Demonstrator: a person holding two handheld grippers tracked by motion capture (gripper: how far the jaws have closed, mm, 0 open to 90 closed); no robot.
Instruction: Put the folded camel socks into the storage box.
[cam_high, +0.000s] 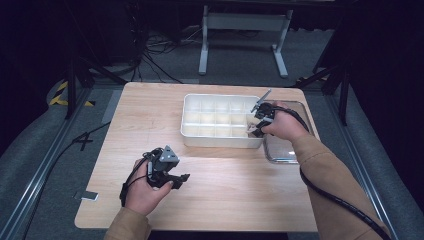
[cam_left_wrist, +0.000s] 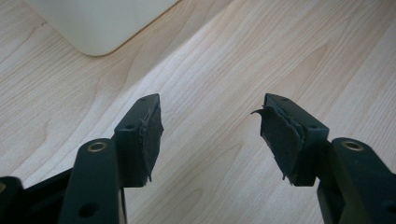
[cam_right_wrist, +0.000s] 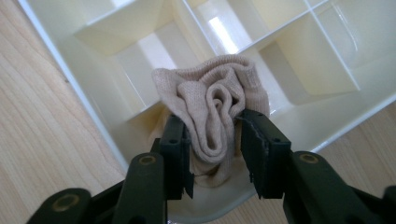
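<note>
1. High view: a wooden table (cam_high: 215, 190) fills the middle, with a white divided tray (cam_high: 220, 121) at about 12 o'clock from the table's centre and a clear plastic container (cam_high: 285, 150) touching its right end, at about 2 o'clock.
2. High view: the left gripper (cam_high: 172, 181) sits at about 7 o'clock on the table, held low over bare wood and well apart from the tray; its grey three-cornered plate faces up.
3. High view: the right gripper (cam_high: 256, 129) is at the tray's near right corner, about 1 o'clock from the table's centre, its tip down inside the end compartment. A tan sleeve (cam_high: 330, 185) runs back from that hand toward 5 o'clock.
4. Left gripper view: the jaws stand wide apart with nothing between them, only wood grain below. A rounded corner of the white tray shows at 11 o'clock. The pads (cam_left_wrist: 152, 140) look frayed at the edges.
5. Right gripper view: a rolled beige sock (cam_right_wrist: 212, 114) sits in the tray's corner compartment, bunched up between the two jaws. Both pads (cam_right_wrist: 252, 149) lie against its sides, so the tool is at a middling width with the sock in its grip. Cream-coloured dividers fan out from 10 to 2 o'clock behind the sock, and the tray's rim runs past at 4 o'clock with wood beyond it.
</note>
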